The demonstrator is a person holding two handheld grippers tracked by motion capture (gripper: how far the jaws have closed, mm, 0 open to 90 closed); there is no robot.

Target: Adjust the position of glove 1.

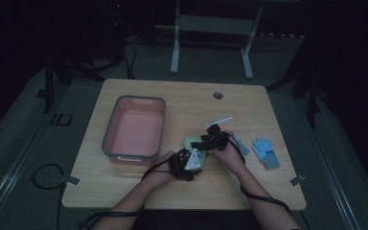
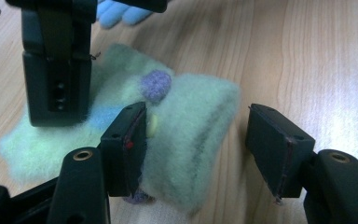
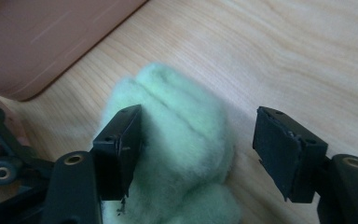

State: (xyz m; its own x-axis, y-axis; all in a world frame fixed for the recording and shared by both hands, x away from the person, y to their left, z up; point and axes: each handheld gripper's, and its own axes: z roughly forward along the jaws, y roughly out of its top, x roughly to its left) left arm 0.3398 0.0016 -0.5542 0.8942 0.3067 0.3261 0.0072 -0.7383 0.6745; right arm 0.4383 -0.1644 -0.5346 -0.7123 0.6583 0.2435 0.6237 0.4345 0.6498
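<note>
No readable text, label or number anywhere

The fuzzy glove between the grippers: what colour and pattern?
Pale green glove with purple, blue and yellow dots; clearest in the left gripper view.

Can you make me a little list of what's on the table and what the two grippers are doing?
table: light wood
bin: pink, grey rim, left side
fuzzy glove: pale green, lying flat, purple dot on it
blue glove: right side, untouched
left gripper: jaws apart around the fuzzy glove's edge
right gripper: jaws apart over the fuzzy glove
</note>
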